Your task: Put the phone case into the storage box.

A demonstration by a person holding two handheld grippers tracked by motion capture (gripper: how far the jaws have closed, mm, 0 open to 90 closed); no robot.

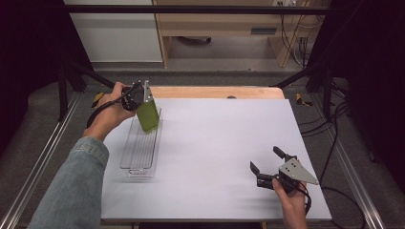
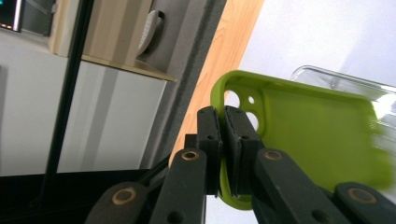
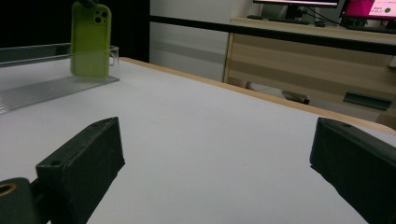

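A lime-green phone case (image 1: 147, 116) hangs upright over the far end of a clear plastic tray (image 1: 141, 149) at the table's left. My left gripper (image 1: 142, 98) is shut on the case's top edge near the camera holes. In the left gripper view the two jaws pinch the rim of the green case (image 2: 308, 126), with the tray (image 2: 341, 83) beyond it. My right gripper (image 1: 267, 160) rests low at the table's front right, open, with nothing between its jaws. The right gripper view shows the case (image 3: 90, 39) hanging into the tray (image 3: 42, 88) at the far left.
The white table top (image 1: 215, 143) has a wooden strip (image 1: 215, 92) along its far edge. Beyond it stand a wooden desk (image 1: 224, 28) and cables (image 1: 298, 43) on the floor. Black frame posts (image 1: 67, 81) flank the table.
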